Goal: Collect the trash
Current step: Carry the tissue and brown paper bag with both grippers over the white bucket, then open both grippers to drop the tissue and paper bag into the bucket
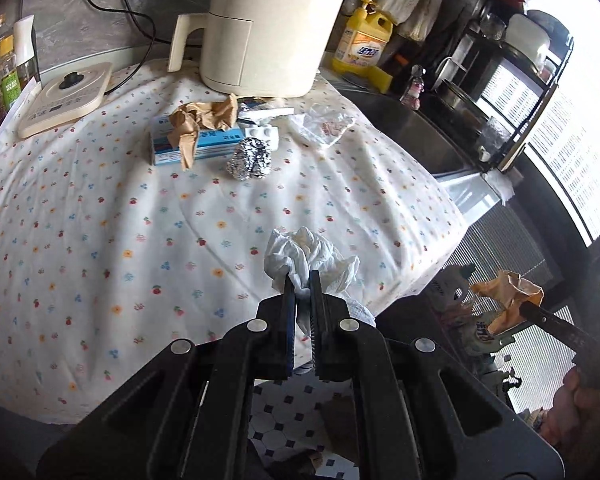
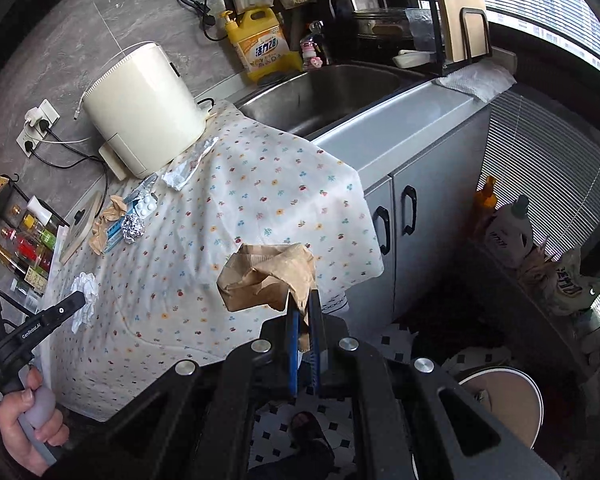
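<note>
Two loads pinched and lifted clear of the floral tablecloth (image 1: pixel 100 208): white tissue wad (image 1: pixel 308 258) clamped in left gripper (image 1: pixel 302 280), brown paper wad (image 2: pixel 268 276) clamped in right gripper (image 2: pixel 303 300), probably bound for the round bin (image 2: pixel 500 404) on the floor below. Farther back by the cream appliance (image 1: pixel 268 24), awaiting collection: foil ball (image 1: pixel 250 159), crumpled brown paper (image 1: pixel 204 120) draped over a blue-and-white box (image 1: pixel 180 152), blister pack (image 1: pixel 264 133), clear wrapper (image 1: pixel 324 126).

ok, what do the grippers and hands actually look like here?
Both grippers are matte black plastic with silver round rivets on the linkage. The left gripper has narrow black fingers with blue edges, as does the right gripper. The right view shows white "GenRobot.AI" lettering on the left one's side, a pale grey handle, and a bare hand.
</note>
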A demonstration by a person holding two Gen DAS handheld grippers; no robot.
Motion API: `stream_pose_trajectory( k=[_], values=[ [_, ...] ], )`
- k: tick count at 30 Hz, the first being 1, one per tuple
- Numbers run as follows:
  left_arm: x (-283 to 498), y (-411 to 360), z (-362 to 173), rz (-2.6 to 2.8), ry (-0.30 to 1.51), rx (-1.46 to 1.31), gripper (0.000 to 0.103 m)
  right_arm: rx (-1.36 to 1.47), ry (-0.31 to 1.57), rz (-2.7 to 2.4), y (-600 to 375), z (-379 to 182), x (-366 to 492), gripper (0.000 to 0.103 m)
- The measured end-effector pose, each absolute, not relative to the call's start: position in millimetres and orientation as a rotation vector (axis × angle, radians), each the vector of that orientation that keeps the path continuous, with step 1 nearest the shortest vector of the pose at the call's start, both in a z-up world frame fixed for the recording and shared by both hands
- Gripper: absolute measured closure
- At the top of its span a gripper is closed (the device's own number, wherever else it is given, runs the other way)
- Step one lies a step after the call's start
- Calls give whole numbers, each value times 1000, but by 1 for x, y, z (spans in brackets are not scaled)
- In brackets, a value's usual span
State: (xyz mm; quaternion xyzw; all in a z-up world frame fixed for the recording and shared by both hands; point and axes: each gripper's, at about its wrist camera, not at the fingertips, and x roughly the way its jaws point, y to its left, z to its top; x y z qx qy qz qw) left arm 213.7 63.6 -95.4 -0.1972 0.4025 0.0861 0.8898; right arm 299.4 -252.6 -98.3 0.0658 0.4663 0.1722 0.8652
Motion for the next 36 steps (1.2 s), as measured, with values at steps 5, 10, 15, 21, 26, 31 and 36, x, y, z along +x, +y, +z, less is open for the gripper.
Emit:
stream_pose_trajectory(
  k=[5,10,15,21,26,31,36],
  values=[
    [223,17,-93,107,848,-372,96,169,977,306,-299,-100,286,97],
    [231,-30,-95,32,862,-338,96,193,985,250,-345,-105,270,97],
    [238,-76,-103,-48,891,-304,96,232,997,180,-390,-114,247,97],
    [244,-126,-114,-139,922,-253,96,279,1039,100,-433,-136,220,97],
    [245,-162,-127,-203,958,-222,96,302,1107,60,-456,-160,200,94],
    [243,-194,-136,-265,989,-189,96,347,1169,31,-474,-179,183,64],
    [241,-221,-143,-326,1013,-153,96,350,1162,13,-489,-179,166,52]
  ],
)
